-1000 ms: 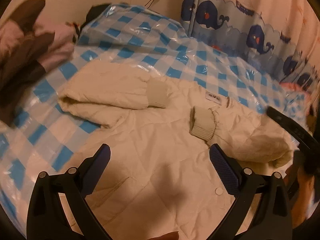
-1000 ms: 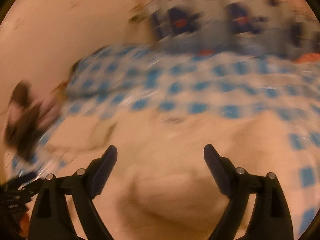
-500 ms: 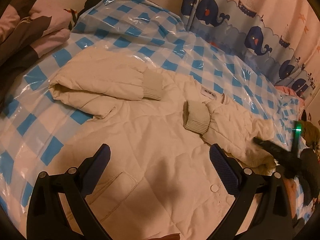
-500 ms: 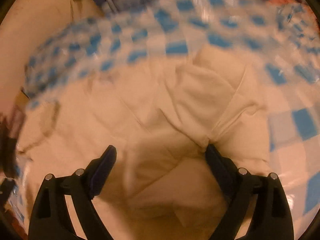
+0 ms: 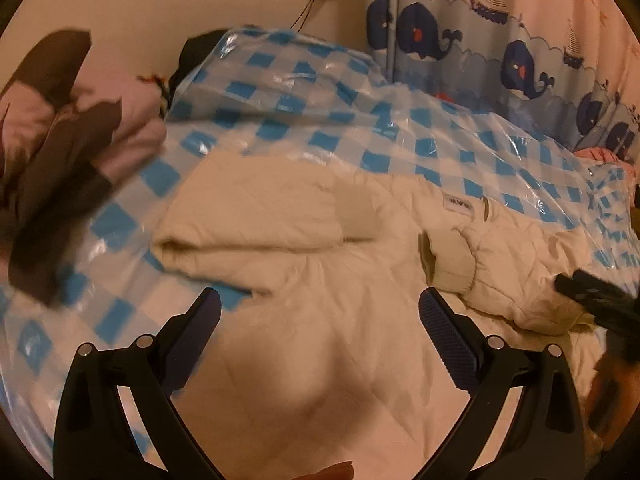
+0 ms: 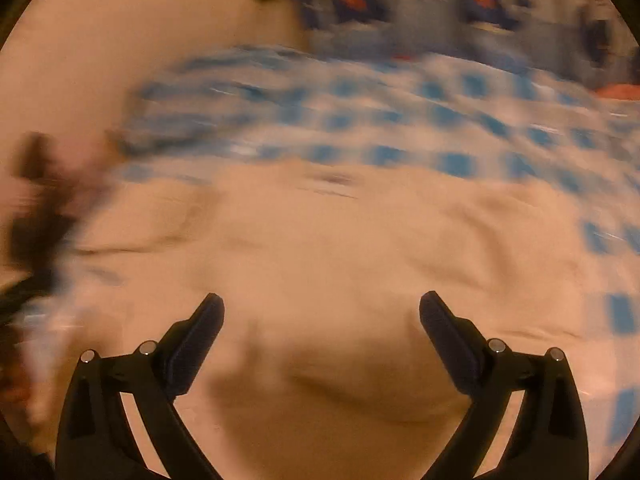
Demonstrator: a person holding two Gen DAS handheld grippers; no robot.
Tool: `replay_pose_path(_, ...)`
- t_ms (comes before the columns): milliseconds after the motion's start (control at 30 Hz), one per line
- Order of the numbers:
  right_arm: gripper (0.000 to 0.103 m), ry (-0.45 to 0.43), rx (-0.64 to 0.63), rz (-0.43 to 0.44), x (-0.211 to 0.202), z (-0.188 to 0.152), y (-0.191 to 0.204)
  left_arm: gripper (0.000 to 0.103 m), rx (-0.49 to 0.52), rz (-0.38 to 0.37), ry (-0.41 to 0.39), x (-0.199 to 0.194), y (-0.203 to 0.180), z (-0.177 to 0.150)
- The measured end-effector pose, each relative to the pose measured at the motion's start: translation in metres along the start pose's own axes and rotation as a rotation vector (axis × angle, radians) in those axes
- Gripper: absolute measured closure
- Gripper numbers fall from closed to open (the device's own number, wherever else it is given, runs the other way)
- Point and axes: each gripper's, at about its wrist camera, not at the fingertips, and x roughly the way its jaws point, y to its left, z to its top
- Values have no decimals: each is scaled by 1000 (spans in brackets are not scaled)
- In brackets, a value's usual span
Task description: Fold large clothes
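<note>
**Cream jacket spread on the checked cover, both sleeves folded in**

The cream jacket [image 5: 320,320] is laid flat on the blue-checked plastic-covered bed [image 5: 320,92], with both sleeves folded across the body. The left gripper [image 5: 320,312] is held above it, jaws apart and empty. The right gripper [image 6: 320,312] is likewise spread wide over what appears, through heavy blur, to be the same jacket. A whale-print curtain [image 5: 520,60] is seen behind.

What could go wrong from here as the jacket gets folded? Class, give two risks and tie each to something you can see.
1. The jacket lies on a glossy plastic cover; it may slide when pulled, spoiling the fold.
2. Both sleeves are only laid loosely inward; with the left gripper and right gripper open and holding nothing, lifting the hem could let them flop out.
</note>
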Motion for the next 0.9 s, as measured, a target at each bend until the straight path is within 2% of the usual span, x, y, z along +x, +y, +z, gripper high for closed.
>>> replay_pose_path(67, 8, -12, 7, 136, -8, 11, 15, 8, 45, 8, -22, 4, 1, 14)
replay_pose_path(133, 8, 66, 94, 301, 4, 15, 19, 8, 138, 24, -42, 16, -6, 27)
replay_pose_path(167, 8, 107, 128, 336, 10, 11, 21, 8, 197, 21, -50, 23, -13, 32)
replay_pose_path(233, 8, 160, 158, 368, 13, -11, 20, 8, 350, 30, -54, 39, -29, 37)
replay_pose_path(267, 8, 163, 162, 379, 11, -25, 16, 8, 470, 70, -54, 51, -41, 37)
replay_pose_path(333, 8, 162, 146, 357, 8, -53, 9, 8, 663, 108, -45, 72, -56, 33)
replay_pose_path(367, 8, 160, 146, 343, 9, -70, 5, 8, 749, 92, -11, 85, -63, 31)
replay_pose_path(433, 8, 170, 223, 362, 14, -95, -7, 8, 864, 64, 45, 106, -69, 29)
replay_pose_path(567, 7, 159, 198, 350, 15, -96, -3, 8, 941, 123, 111, 142, -68, 36)
replay_pose_path(700, 7, 143, 214, 374, 12, -99, -7, 8, 934, 172, 160, 172, -65, 43)
replay_pose_path(800, 7, 136, 222, 381, 15, -102, -5, 8, 964, 171, 211, 191, -66, 37)
replay_pose_path(867, 7, 134, 225, 383, 16, -102, -5, 7, 1023, 181, 208, 196, -70, 29)
replay_pose_path(900, 7, 134, 224, 383, 15, -102, -5, 7, 1020, 182, 215, 199, -70, 30)
